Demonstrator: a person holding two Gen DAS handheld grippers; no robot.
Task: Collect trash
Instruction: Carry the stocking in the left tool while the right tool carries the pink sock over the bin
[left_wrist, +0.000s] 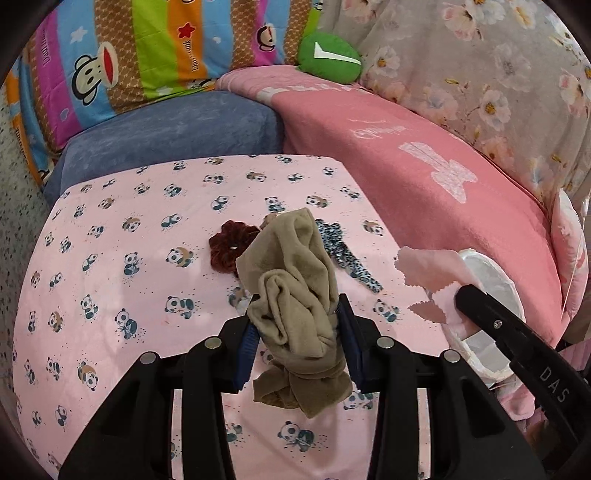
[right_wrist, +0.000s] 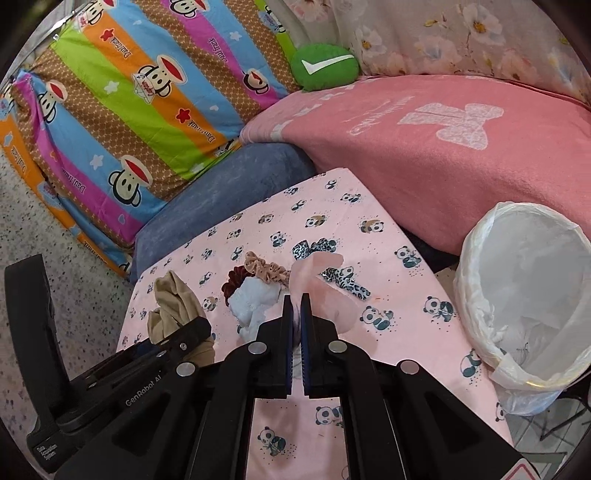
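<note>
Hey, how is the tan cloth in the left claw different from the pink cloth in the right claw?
The tan cloth is thick and bunched into folds; the pink cloth is thin and flat, with a zigzag-cut edge. The tan cloth fills a wide gap in the left claw, whereas the right claw is shut almost completely on the pink cloth. The tan one hangs below its pads; the pink one sticks out ahead. Both are gripped and lifted off the panda-print sheet.

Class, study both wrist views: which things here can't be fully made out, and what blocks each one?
- Bin, left wrist view: mostly behind the right gripper and pink cloth.
- Bin's base, right wrist view: cut off by the edge.
- Scrunchies, left wrist view: partly behind the tan cloth in the left gripper.
</note>
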